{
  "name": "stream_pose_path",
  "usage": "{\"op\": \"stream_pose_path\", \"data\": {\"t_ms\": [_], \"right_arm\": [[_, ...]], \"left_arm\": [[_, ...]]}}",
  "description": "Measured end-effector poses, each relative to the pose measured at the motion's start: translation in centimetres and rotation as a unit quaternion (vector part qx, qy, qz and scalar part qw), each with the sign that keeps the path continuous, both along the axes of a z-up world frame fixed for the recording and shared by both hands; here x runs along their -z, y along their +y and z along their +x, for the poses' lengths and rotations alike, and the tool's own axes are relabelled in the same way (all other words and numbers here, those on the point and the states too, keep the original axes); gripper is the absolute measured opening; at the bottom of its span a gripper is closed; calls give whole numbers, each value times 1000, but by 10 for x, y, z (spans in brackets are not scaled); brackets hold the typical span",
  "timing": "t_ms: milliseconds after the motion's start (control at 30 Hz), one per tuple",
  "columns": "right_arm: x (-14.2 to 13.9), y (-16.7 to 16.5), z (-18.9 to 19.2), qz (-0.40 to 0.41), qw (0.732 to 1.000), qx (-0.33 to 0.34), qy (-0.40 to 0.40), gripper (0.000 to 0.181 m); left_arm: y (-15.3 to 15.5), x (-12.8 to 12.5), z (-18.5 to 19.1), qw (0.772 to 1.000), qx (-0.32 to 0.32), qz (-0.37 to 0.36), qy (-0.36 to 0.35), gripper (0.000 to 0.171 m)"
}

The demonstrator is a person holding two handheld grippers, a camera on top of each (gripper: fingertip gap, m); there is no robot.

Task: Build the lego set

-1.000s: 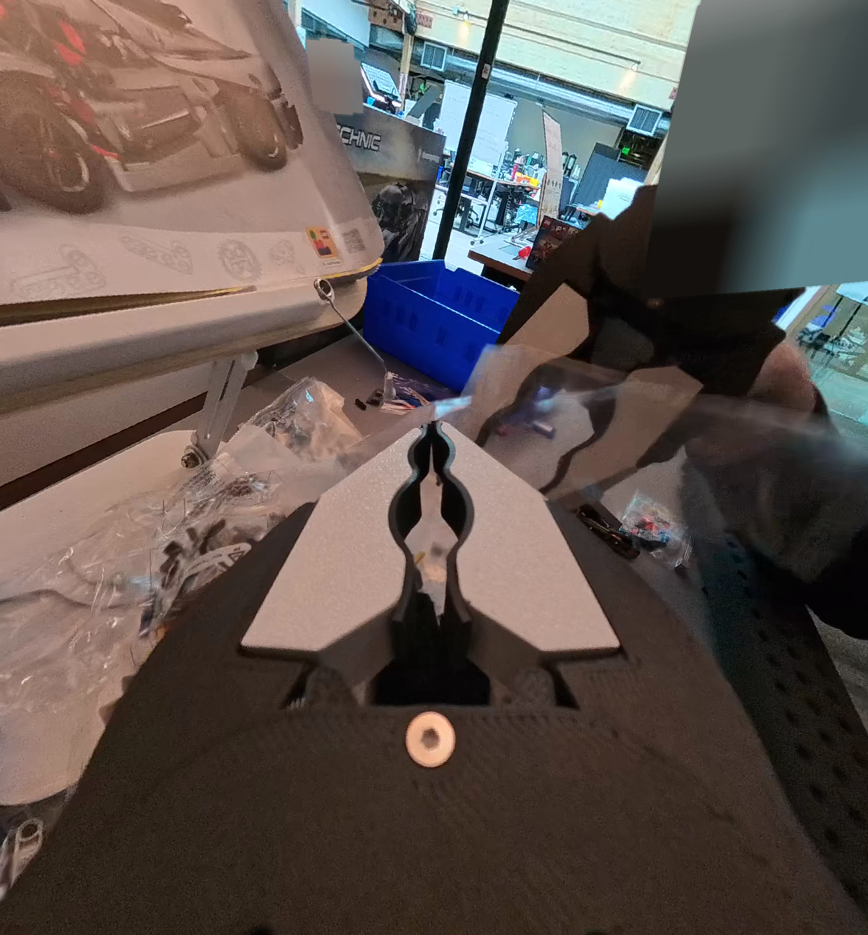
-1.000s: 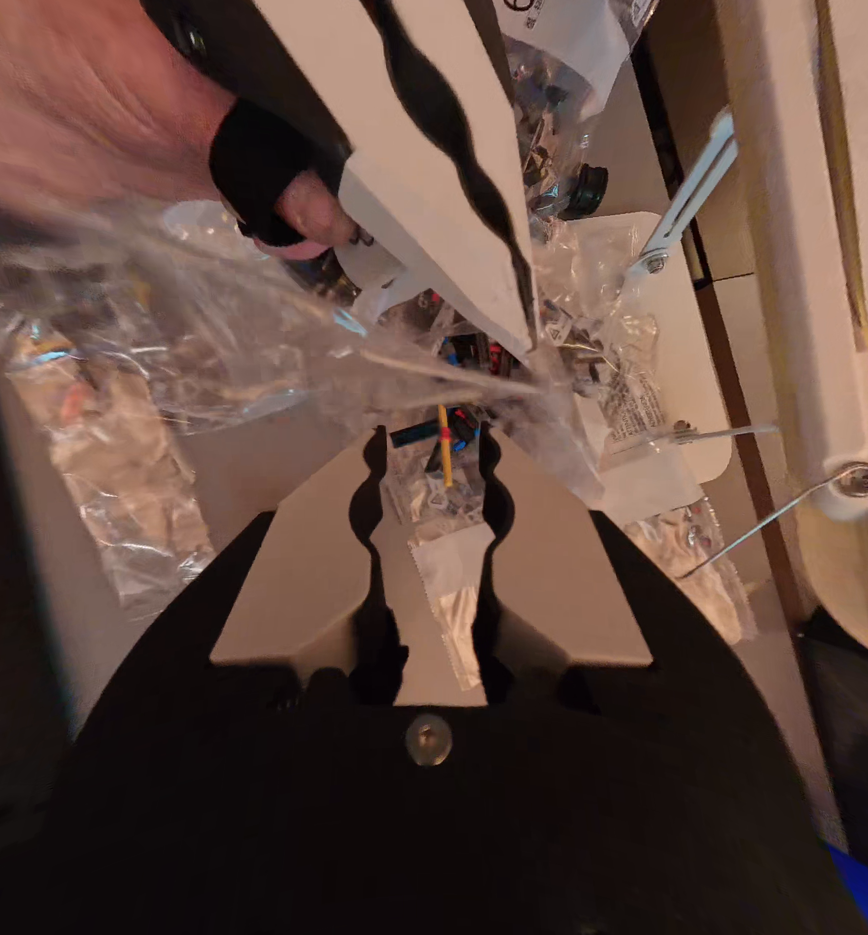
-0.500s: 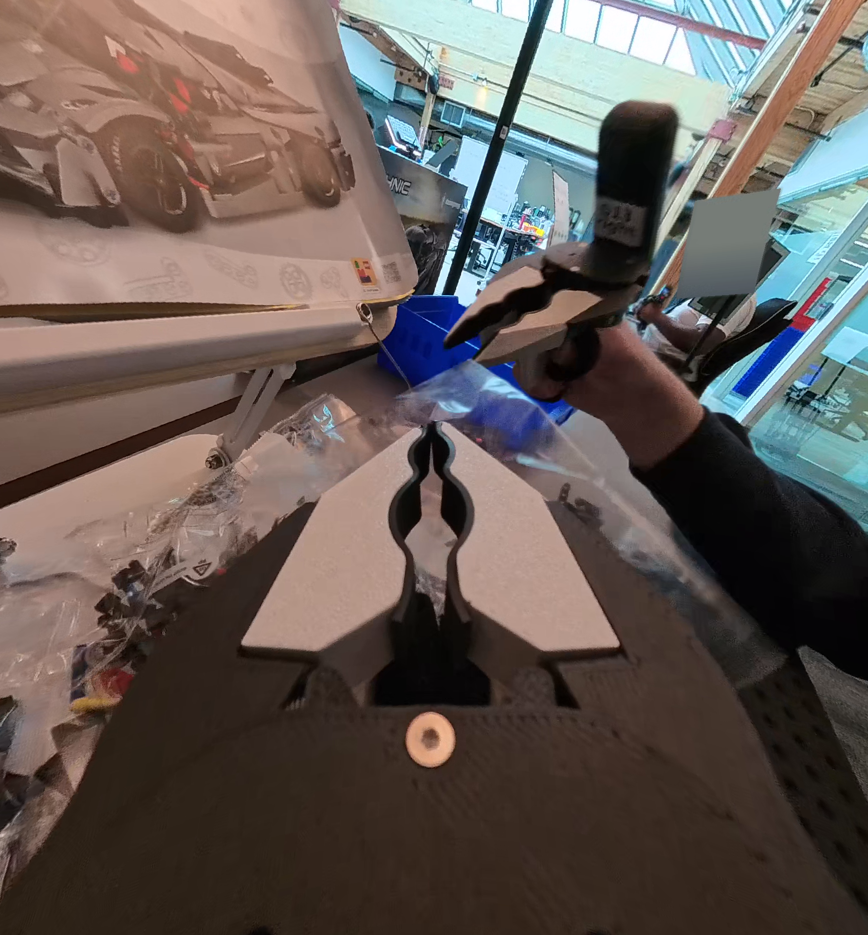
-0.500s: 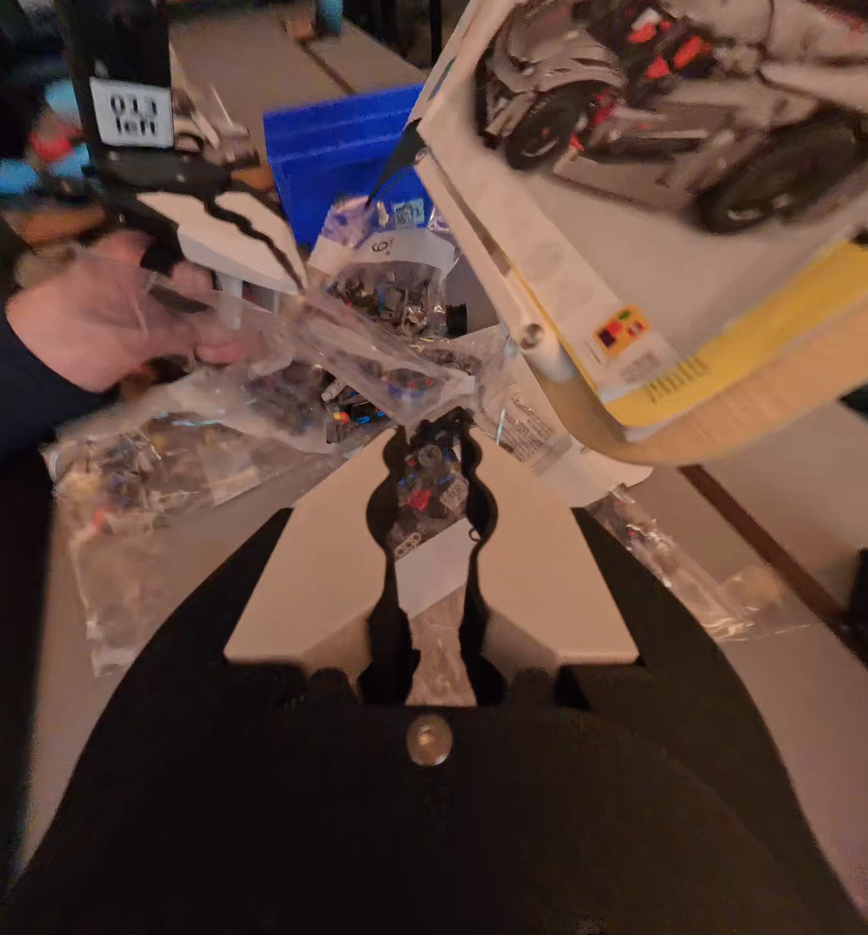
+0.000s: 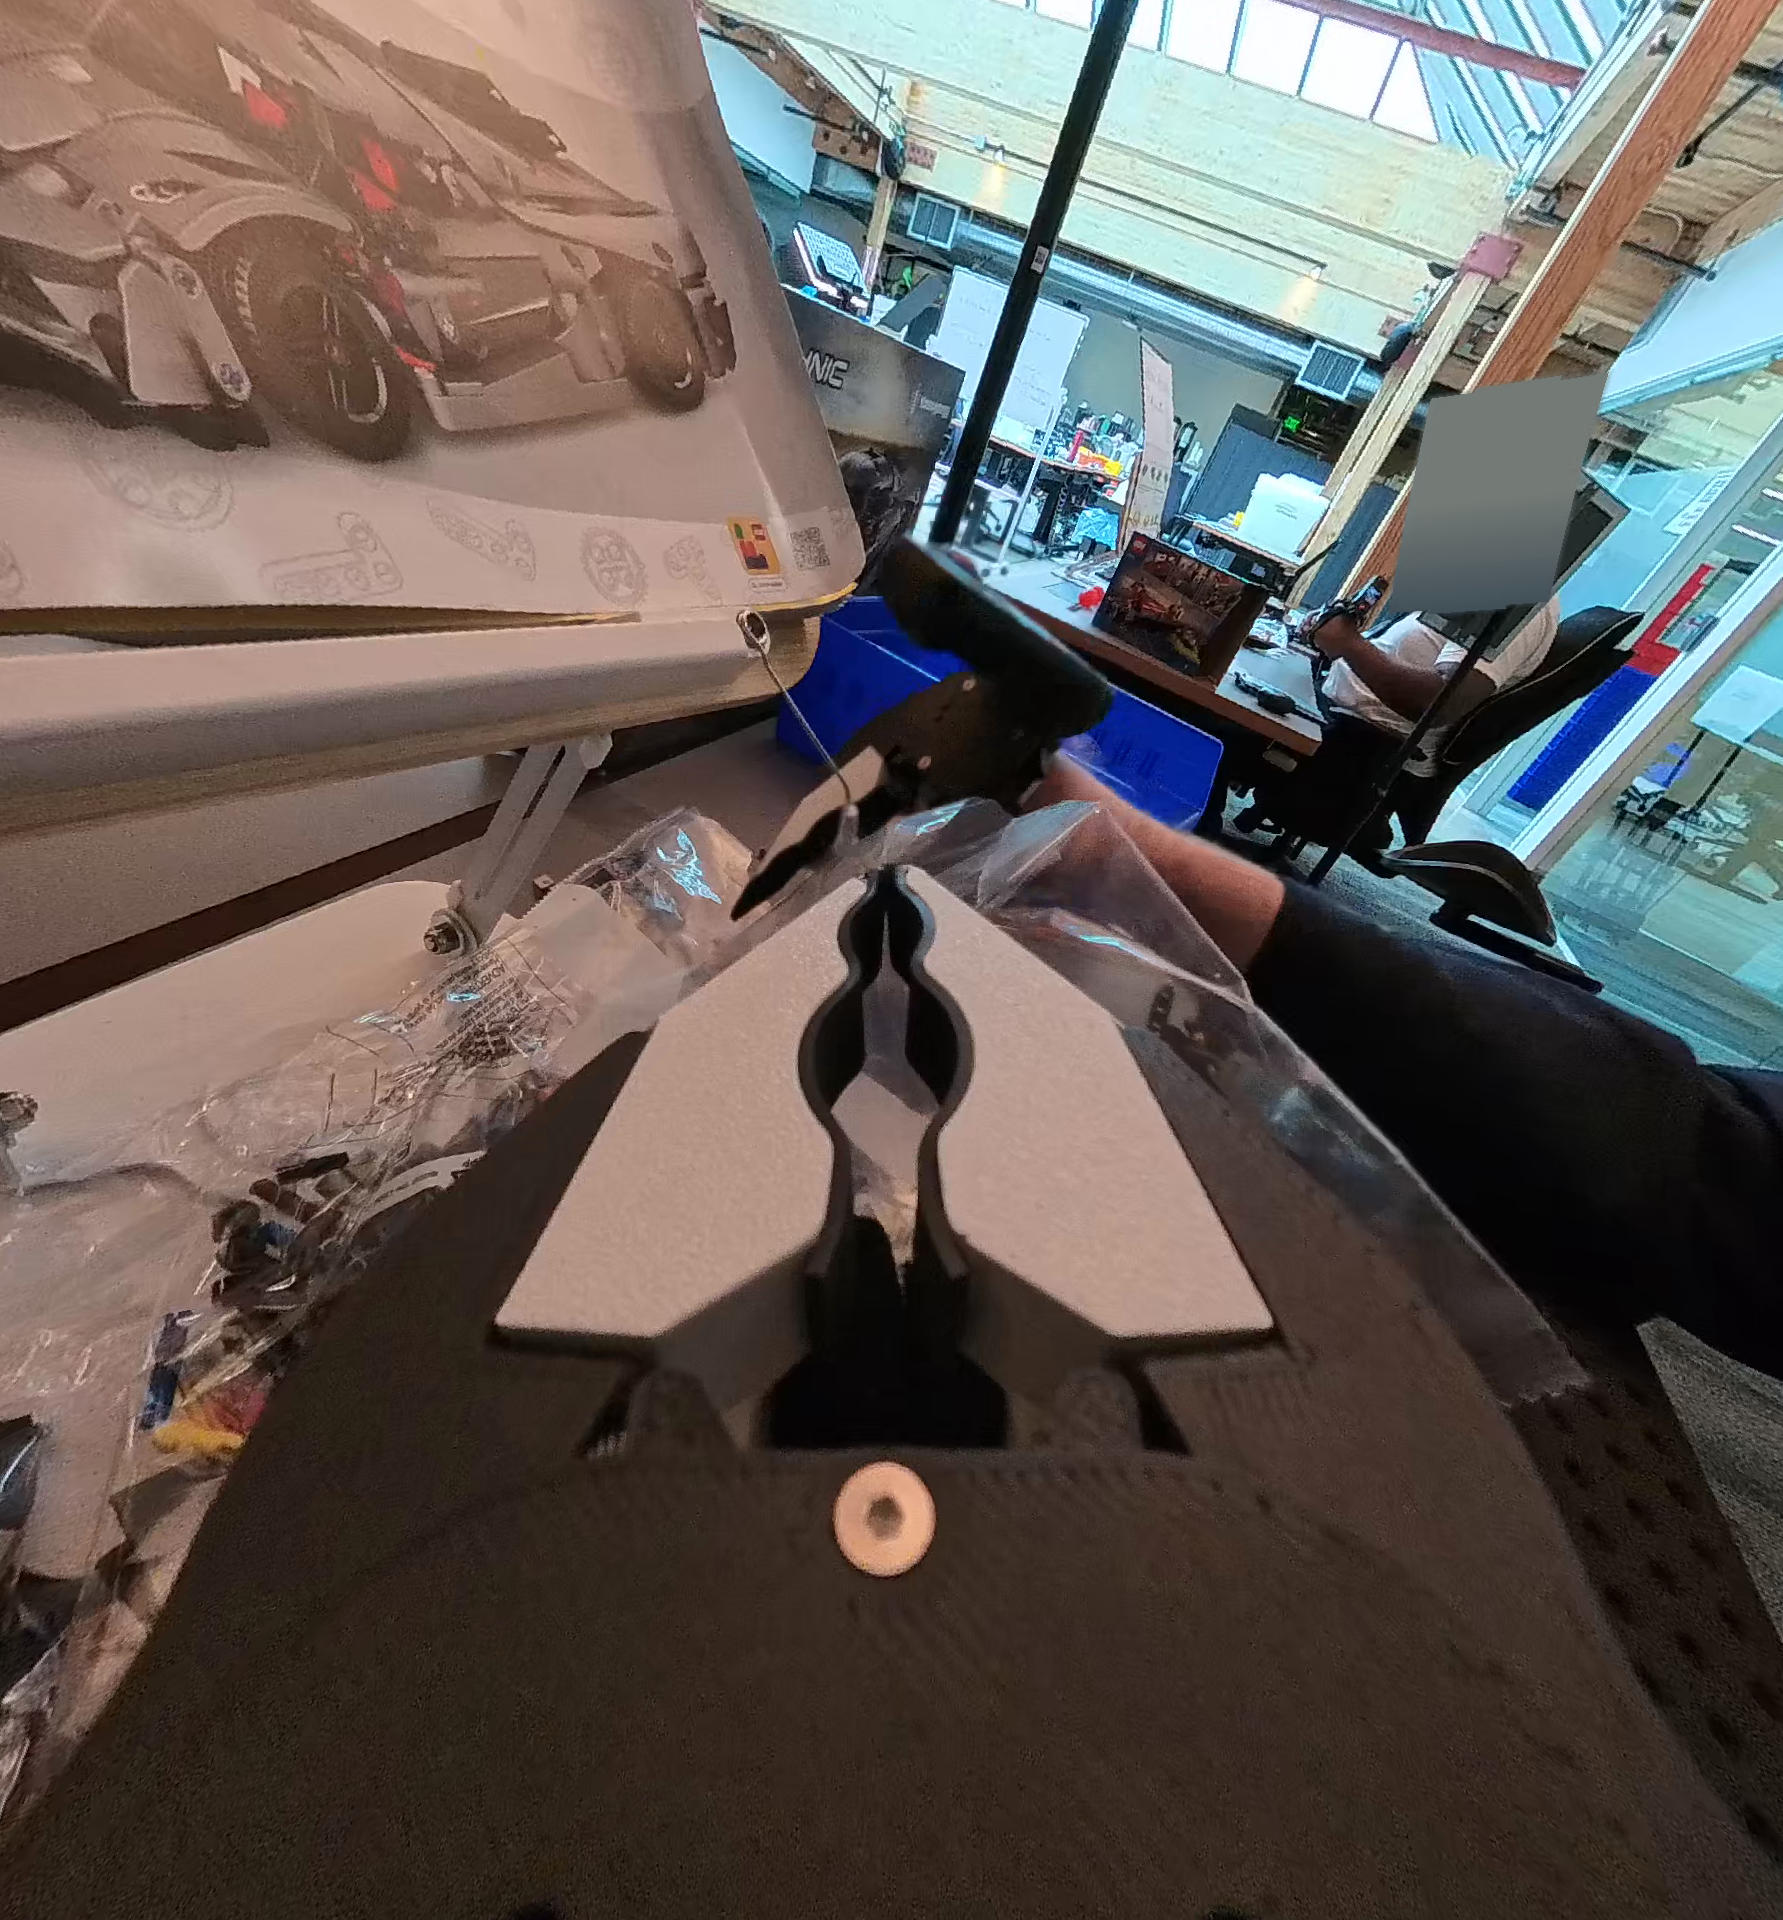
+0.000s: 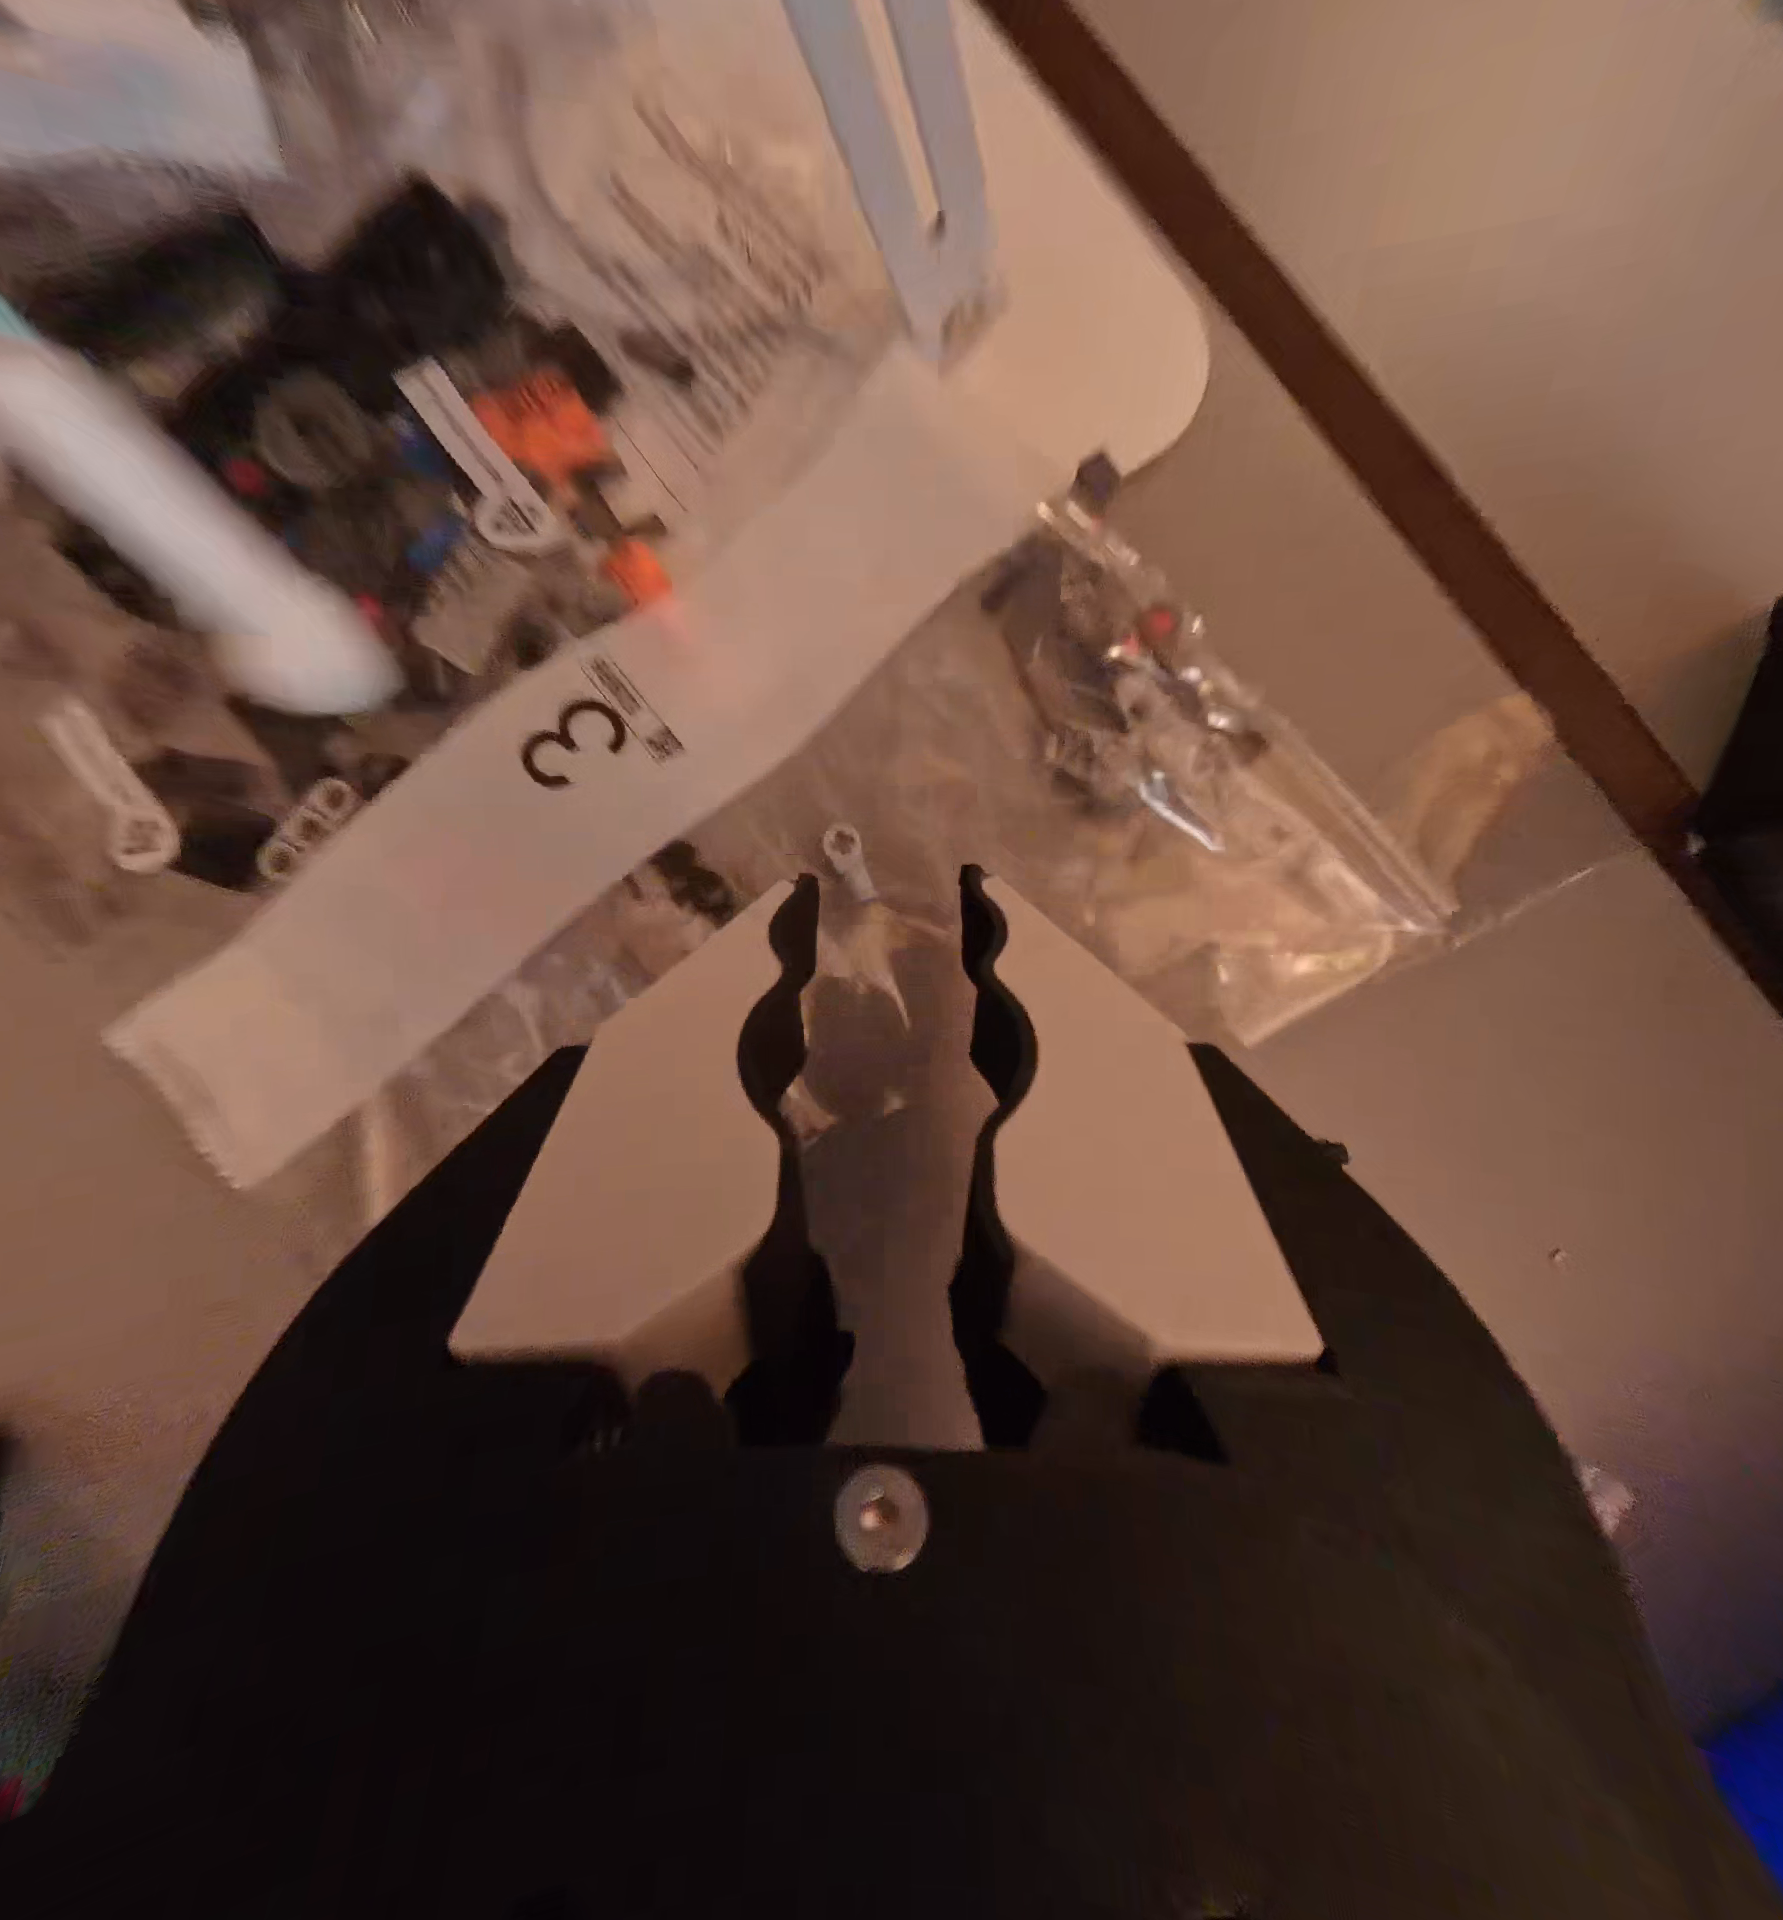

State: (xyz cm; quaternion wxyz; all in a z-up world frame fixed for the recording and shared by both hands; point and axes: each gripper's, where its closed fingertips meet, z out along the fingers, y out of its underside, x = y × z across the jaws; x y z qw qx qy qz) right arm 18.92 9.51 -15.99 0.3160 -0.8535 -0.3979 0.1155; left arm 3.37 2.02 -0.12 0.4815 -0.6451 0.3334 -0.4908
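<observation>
In the left wrist view my left gripper [image 5: 887,883] is shut on the edge of a clear plastic bag [image 5: 1126,935], which stretches up and to the right. My right gripper [image 5: 814,831], held by a hand in a dark sleeve, hovers just beyond the bag's top edge. In the right wrist view my right gripper [image 6: 885,883] is open and points down at the table. A bag of lego parts with a white numbered strip [image 6: 513,862] lies to its left, and a small clear bag of parts [image 6: 1157,707] to its right. A small grey piece [image 6: 845,862] lies between the fingertips.
An instruction booklet [image 5: 347,312] with a car picture leans on a white stand [image 5: 513,831] at the left. More bags of parts [image 5: 326,1143] lie under it. A blue bin [image 5: 1147,748] stands behind. A person sits at a far table [image 5: 1209,665].
My right gripper has swung from facing the booklet down to the table and come lower, next to the held bag. My left gripper stays shut on the bag.
</observation>
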Motion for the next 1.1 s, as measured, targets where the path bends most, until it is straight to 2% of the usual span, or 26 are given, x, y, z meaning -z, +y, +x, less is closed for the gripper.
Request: {"op": "stream_pose_path", "data": {"t_ms": [100,200,300,400,467,600,667,733,833,867,900,933,1000,1100], "right_arm": [[10,3,-7,-3,1000,3,-4,23],[16,4,-8,4,1000,2,-17,4],[14,-4,-7,-23,999,-3,-26,4],[-27,-21,-6,-8,999,-32,-14,4],[-65,-51,-16,-19,995,-95,28,4],[-146,-124,-57,58,959,-260,93,4],[-164,-156,-84,85,934,-332,102,4],[-160,-172,-107,92,922,-369,67,4],[-147,-143,-124,129,942,-308,0,5],[-140,-134,-128,135,946,-292,-26,7],[-137,-126,-130,153,946,-281,-44,19],[-135,-123,-132,164,946,-275,-52,20],[-139,-129,-133,161,944,-286,-41,16],[-162,-130,-126,180,944,-278,6,17]], "left_arm": [[-1,-3,-1,1000,1,2,-5,0],[-3,-6,-2,1000,3,3,-9,0],[-4,-6,0,1000,7,2,-10,0],[-5,-8,1,1000,11,1,-13,0],[-7,-11,2,1000,13,0,-22,0],[-11,-22,3,998,19,-9,-54,0],[-13,-25,4,998,23,-12,-63,0],[-15,-26,5,997,26,-14,-65,0],[-17,-27,8,997,31,-17,-67,0],[-17,-25,9,997,29,-16,-63,0],[-17,-24,9,998,27,-16,-60,0],[-16,-24,9,998,27,-18,-62,0],[-14,-26,6,997,26,-22,-70,0],[-14,-28,4,996,28,-25,-80,0]]}}
